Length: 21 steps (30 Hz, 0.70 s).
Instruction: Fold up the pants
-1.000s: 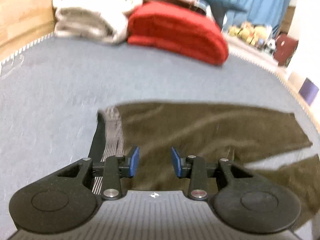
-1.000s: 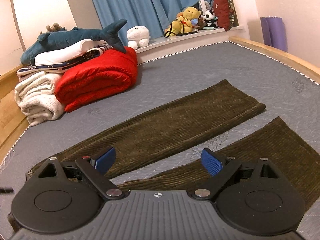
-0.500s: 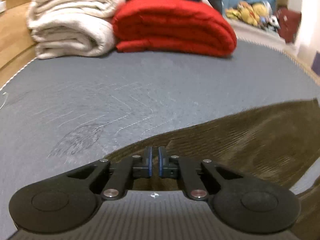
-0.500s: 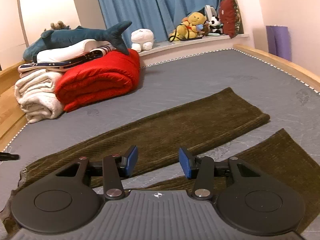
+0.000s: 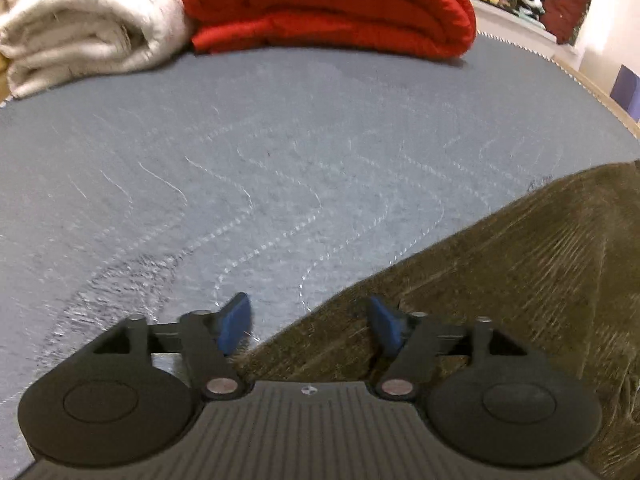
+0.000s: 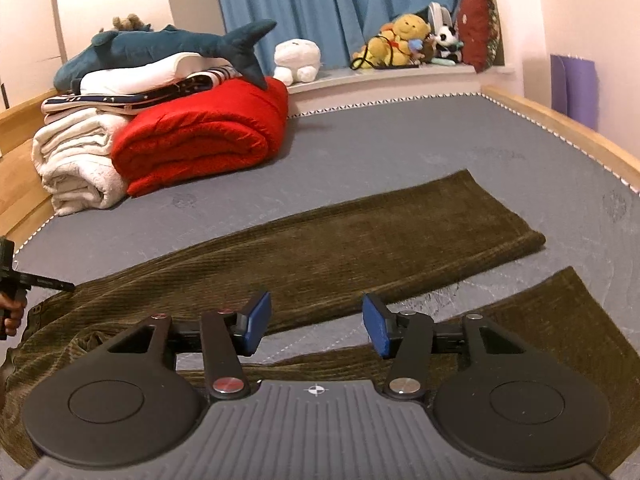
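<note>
Dark olive corduroy pants [image 6: 360, 236] lie spread on the grey mattress [image 6: 400, 148], the two legs apart and pointing right. My right gripper [image 6: 316, 326] is open and empty above the gap between the legs near the crotch. My left gripper [image 5: 308, 326] is open and empty over the upper edge of the pants [image 5: 500, 280] near the waist end. The left gripper also shows at the left edge of the right wrist view [image 6: 36, 280].
A folded red blanket [image 6: 204, 136] and a rolled white blanket [image 6: 76, 164] sit at the far left of the mattress, with a blue shark plush [image 6: 172, 44] on top. Plush toys [image 6: 404, 40] line the window ledge. A wooden bed frame [image 6: 560, 128] borders the right side.
My left gripper was shut half a second ago and is now open, moved toward the pants' upper edge. My right gripper narrowed, then opened wider again, shifting slightly forward.
</note>
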### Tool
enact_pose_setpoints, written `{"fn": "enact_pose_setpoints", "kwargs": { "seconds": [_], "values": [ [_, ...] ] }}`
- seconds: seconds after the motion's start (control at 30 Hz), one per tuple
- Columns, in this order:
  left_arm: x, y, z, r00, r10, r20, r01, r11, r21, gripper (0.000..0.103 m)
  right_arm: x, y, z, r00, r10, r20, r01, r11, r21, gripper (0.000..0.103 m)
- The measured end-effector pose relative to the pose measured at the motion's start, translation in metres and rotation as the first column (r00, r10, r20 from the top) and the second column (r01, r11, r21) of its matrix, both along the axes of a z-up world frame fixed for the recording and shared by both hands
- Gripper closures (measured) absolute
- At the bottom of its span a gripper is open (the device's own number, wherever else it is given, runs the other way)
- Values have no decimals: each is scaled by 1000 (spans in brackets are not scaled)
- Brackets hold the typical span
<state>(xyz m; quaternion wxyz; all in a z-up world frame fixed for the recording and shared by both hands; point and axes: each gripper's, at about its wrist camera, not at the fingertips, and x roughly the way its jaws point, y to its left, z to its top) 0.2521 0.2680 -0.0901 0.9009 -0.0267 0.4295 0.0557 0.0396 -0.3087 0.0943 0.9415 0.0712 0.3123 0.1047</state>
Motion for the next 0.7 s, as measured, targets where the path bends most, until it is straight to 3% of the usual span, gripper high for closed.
{"fn": "enact_pose_setpoints", "kwargs": {
  "seconds": [0.13, 0.17, 0.2, 0.23, 0.33, 0.5, 0.7],
  "values": [
    [1, 2, -8, 999, -37, -7, 37, 999, -26, 28, 1, -2, -4, 1000, -2, -17, 2, 1000, -4, 48],
    [1, 3, -7, 999, -48, -2, 48, 998, -34, 42, 2, -2, -5, 1000, -3, -20, 3, 1000, -8, 48],
    [0, 2, -6, 997, -71, 7, 71, 996, -46, 73, 2, -2, -6, 1000, -5, -21, 4, 1000, -12, 48],
    [-3, -2, -1, 994, -106, 16, 107, 992, -65, 84, 2, -2, -6, 1000, -6, -23, 6, 1000, -15, 48],
    [-13, -20, 13, 989, -146, 40, 145, 989, 25, 89, 3, -3, -7, 1000, -14, -24, 14, 1000, -23, 48],
    [-52, -42, 55, 982, -142, 128, 135, 989, 60, 91, 2, -3, -7, 999, -36, -24, 35, 999, -20, 48],
    [-133, -120, 96, 971, -151, 183, 129, 983, 131, 93, 0, 0, -9, 998, -47, -30, 47, 999, -16, 48]
  ]
}}
